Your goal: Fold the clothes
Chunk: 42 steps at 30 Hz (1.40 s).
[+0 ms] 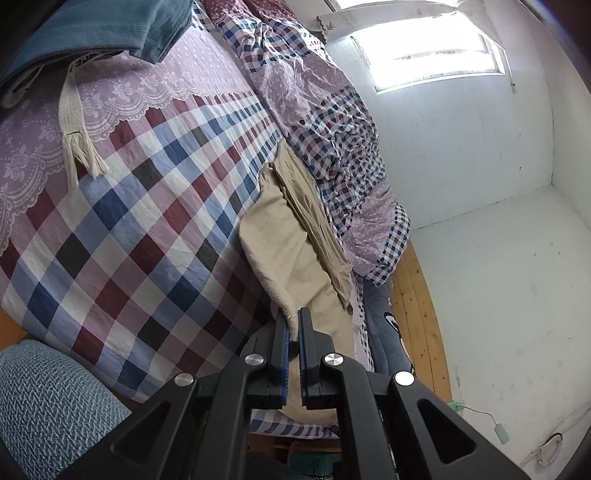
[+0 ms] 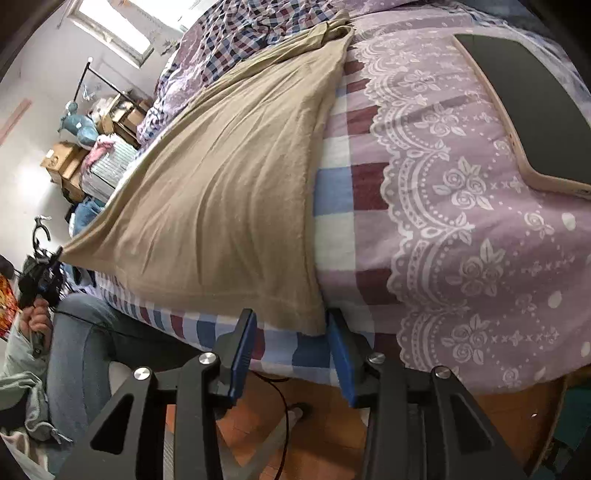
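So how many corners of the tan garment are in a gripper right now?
1: the left gripper pinches one corner of the tan garment. The right gripper is open around another, not gripping.

The bed wears a checked sheet with a lilac lace-print band. A tan garment lies spread on it. At about two o'clock from it a phone rests face up. A rumpled checked quilt lies beyond, and folded teal cloth at the far corner.

checked bedsheet open left of tan garment, phone right, rumpled quilt behind
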{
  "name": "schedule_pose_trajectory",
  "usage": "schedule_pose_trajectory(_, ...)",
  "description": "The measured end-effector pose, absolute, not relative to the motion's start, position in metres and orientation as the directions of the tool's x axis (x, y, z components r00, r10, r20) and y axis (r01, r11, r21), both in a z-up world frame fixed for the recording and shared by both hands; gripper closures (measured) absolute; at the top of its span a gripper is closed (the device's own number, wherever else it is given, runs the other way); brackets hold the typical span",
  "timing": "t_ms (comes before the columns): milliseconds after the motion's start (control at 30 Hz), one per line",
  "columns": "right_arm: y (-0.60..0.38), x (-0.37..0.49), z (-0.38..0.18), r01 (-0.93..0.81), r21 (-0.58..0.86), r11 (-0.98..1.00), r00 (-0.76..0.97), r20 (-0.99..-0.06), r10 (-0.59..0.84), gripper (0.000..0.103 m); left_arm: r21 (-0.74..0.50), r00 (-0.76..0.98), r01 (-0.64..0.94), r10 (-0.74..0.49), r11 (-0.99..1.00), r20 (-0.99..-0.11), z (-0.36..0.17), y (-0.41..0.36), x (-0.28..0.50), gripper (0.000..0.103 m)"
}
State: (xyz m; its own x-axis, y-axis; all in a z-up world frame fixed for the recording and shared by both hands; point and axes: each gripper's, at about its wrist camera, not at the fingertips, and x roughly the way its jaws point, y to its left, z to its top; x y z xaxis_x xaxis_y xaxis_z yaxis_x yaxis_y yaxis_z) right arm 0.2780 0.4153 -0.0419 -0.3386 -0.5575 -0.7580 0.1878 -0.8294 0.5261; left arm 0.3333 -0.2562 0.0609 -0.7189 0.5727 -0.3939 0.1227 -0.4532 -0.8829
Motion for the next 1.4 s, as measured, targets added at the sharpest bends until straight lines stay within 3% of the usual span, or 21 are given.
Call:
schedule_pose_trajectory(133, 0.415, 0.274, -0.043, 0.178, 0.549, -0.817, -0.340, -0.745, -0.574, 0.060, -0.880, -0.718, 0.127, 0.570, -0.457, -0.400, 0.061, -0.256, 0.333, 0.101)
schedule_pose_trajectory(233, 0.410, 0.276, -0.042, 0.186, 0.544, -0.818, -0.348, -0.742, -0.572, 0.067, -0.878, -0.716, 0.130, 0.569, -0.461, -0.405, 0.061, -0.255, 0.333, 0.101)
schedule_pose_trajectory(300, 0.405, 0.280, -0.037, 0.186, 0.528, -0.829, -0.364, -0.746, -0.557, 0.099, -0.878, -0.715, 0.130, 0.569, -0.461, -0.405, 0.060, -0.255, 0.332, 0.101)
schedule_pose_trajectory(500, 0.393, 0.298, -0.010, 0.187, 0.430, -0.883, -0.443, -0.766, -0.466, 0.100, -0.879, -0.719, 0.128, 0.568, -0.458, -0.401, 0.061, -0.255, 0.334, 0.101)
schedule_pose_trajectory(700, 0.402, 0.329, 0.039, 0.092, 0.396, -0.913, -0.613, -0.700, -0.366, 0.101, -0.881, -0.724, 0.124, 0.566, -0.456, -0.395, 0.061, -0.256, 0.335, 0.101)
schedule_pose_trajectory(1067, 0.389, 0.369, 0.099, 0.070, 0.430, -0.900, -0.729, -0.594, -0.341, 0.101, -0.859, -0.715, 0.073, 0.574, -0.507, -0.400, 0.080, -0.248, 0.346, 0.101)
schedule_pose_trajectory(1400, 0.399, 0.405, 0.151, 0.107, 0.494, -0.863, -0.805, -0.467, -0.367, 0.101, -0.864, -0.720, -0.011, 0.604, -0.503, -0.342, 0.120, -0.248, 0.369, 0.101)
